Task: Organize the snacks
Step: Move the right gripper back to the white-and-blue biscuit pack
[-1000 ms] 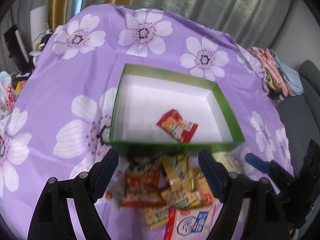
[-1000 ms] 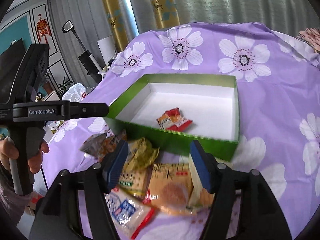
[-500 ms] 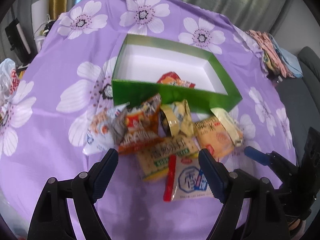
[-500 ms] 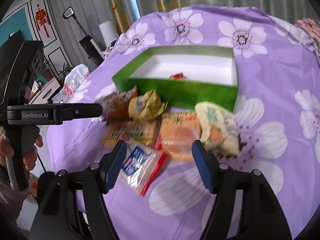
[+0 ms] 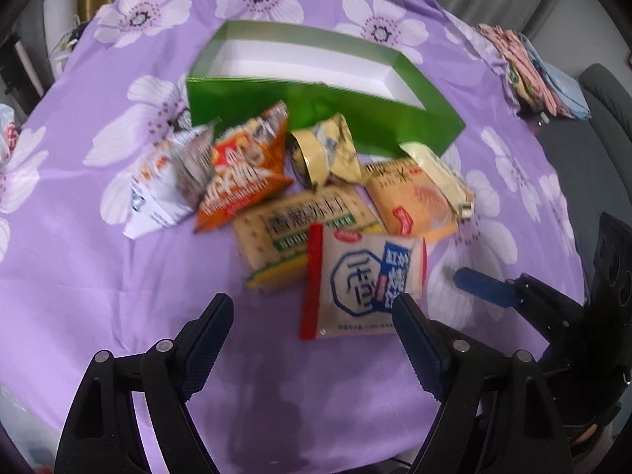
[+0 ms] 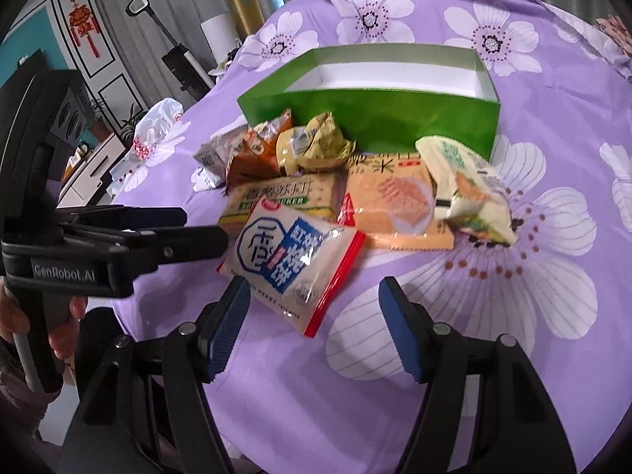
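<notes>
A green box (image 5: pixel 316 106) (image 6: pixel 375 114) with a white inside stands at the far side of the purple flowered cloth; its near wall hides the bottom. Before it lies a pile of snacks. Nearest is a white packet (image 5: pixel 363 280) (image 6: pixel 288 256) with a red edge and blue print, overlapping a cracker pack (image 5: pixel 304 225) (image 6: pixel 284 201). Behind are an orange chip bag (image 5: pixel 245 170), a crumpled yellow packet (image 5: pixel 324 150) and an orange pack (image 5: pixel 410 201). My left gripper (image 5: pixel 310 304) hangs open just short of the white packet. My right gripper (image 6: pixel 315 286) is open over that packet's near corner, holding nothing.
A silver-white bag (image 5: pixel 166 185) lies left of the pile and a pale green packet (image 6: pixel 470 193) right of it. Folded clothes (image 5: pixel 525 75) sit at the table's right edge by a grey sofa (image 5: pixel 600 118). A hand (image 6: pixel 59 335) holds the left gripper's handle.
Both grippers have drawn back from the box and sunk toward the table. The snack pile now lies ahead of the fingers. The red packet inside the box has dropped behind its near wall.
</notes>
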Demonstrator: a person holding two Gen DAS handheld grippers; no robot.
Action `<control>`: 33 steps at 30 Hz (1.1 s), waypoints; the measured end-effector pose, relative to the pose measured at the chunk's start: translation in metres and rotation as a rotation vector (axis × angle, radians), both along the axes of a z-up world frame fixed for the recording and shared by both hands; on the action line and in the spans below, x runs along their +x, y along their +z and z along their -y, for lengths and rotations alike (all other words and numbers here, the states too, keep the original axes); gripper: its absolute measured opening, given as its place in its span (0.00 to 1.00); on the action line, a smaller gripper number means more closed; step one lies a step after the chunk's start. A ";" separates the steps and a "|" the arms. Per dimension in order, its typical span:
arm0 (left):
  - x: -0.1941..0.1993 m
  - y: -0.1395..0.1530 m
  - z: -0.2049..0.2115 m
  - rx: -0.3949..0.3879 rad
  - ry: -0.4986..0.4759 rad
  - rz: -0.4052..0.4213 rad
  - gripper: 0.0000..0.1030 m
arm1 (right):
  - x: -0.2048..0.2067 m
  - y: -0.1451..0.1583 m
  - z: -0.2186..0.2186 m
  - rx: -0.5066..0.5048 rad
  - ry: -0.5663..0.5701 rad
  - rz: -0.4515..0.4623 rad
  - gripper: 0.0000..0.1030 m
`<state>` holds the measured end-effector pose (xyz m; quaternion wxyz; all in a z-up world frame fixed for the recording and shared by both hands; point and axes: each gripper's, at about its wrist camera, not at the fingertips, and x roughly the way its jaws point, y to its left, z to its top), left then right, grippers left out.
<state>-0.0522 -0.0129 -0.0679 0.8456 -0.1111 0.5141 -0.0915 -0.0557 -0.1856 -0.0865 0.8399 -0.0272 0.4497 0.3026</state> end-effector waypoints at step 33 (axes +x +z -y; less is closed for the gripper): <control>0.008 -0.016 0.021 -0.049 -0.034 -0.004 0.45 | -0.002 -0.022 -0.013 0.022 0.059 -0.015 0.35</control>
